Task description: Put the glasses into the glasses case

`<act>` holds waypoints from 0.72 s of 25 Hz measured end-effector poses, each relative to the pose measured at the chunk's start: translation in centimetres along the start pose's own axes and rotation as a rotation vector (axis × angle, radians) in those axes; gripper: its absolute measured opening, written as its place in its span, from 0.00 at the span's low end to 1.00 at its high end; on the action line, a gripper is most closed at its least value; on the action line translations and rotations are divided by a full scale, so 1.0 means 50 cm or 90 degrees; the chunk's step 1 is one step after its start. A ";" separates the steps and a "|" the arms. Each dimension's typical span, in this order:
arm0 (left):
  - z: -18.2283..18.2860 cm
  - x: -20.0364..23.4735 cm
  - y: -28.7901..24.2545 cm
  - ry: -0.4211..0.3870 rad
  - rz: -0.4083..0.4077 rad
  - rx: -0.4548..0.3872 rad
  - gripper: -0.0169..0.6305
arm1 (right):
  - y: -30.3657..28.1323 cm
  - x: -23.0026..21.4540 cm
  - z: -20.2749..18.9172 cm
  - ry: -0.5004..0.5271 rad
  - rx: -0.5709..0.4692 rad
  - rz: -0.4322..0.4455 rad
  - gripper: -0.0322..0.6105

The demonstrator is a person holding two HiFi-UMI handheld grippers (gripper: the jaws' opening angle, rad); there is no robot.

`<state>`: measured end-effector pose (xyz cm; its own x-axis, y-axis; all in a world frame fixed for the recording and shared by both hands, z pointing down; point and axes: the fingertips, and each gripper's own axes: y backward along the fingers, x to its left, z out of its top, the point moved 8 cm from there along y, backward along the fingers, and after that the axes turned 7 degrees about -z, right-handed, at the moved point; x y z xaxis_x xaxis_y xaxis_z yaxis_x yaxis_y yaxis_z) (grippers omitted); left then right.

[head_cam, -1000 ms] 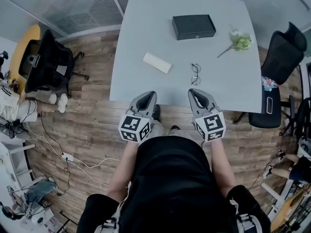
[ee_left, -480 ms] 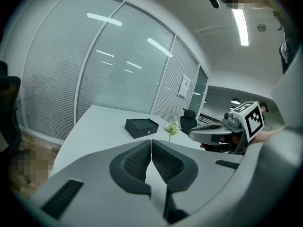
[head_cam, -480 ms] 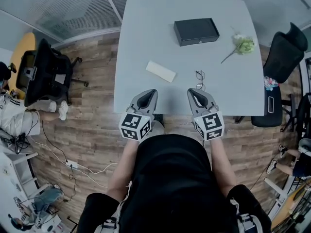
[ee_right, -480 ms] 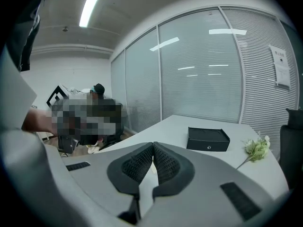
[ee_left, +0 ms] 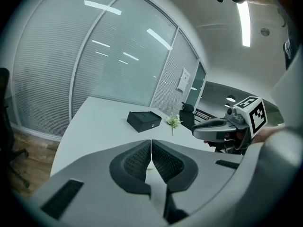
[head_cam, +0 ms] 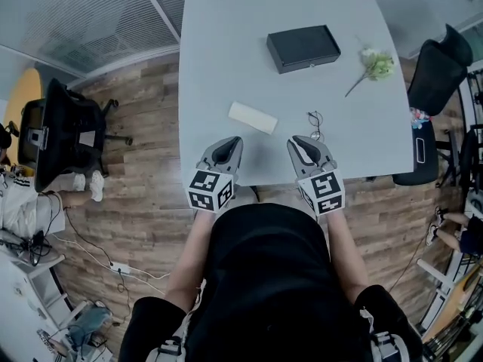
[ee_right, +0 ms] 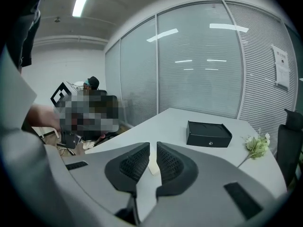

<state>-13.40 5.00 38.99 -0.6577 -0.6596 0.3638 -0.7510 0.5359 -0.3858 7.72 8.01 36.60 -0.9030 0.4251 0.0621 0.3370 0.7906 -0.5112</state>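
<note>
As it nears glasses (head_cam: pixel 315 124), right claw (head_cam: pixel 299 142) opens

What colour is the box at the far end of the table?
The box is black; it shows best in the head view.

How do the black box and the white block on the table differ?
Colour: the black box is dark, the white block pale. Size: the box is bigger and taller, the block slim and flat. Place: the box lies far across the table, the block near the person's edge. Both are rectangular, on the table, untouched.
</note>
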 end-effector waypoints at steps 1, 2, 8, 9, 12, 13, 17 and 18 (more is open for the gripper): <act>-0.001 0.014 -0.004 0.000 -0.004 0.006 0.06 | -0.011 0.004 0.002 0.001 0.006 -0.004 0.15; -0.002 0.029 -0.007 0.001 -0.009 0.011 0.06 | -0.023 0.008 0.004 0.002 0.011 -0.007 0.15; -0.017 0.091 -0.029 -0.001 -0.028 0.044 0.06 | -0.071 0.034 0.008 0.022 0.037 -0.025 0.22; -0.021 0.100 -0.034 -0.001 -0.029 0.051 0.06 | -0.075 0.038 0.008 0.026 0.042 -0.027 0.23; -0.036 0.120 -0.048 0.005 -0.029 0.070 0.06 | -0.087 0.047 -0.001 0.037 0.058 -0.028 0.26; -0.040 0.125 -0.052 0.008 -0.029 0.075 0.06 | -0.091 0.049 -0.004 0.041 0.064 -0.027 0.27; -0.061 0.137 -0.071 0.017 -0.029 0.102 0.06 | -0.107 0.049 -0.018 0.064 0.085 -0.024 0.27; -0.066 0.140 -0.077 0.018 -0.027 0.108 0.06 | -0.112 0.047 -0.022 0.068 0.090 -0.022 0.29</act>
<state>-15.32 0.08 45.84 -0.6283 -0.6635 0.4062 -0.7593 0.4091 -0.5061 4.02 5.07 40.58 -0.8778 0.4485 0.1682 0.2584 0.7392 -0.6220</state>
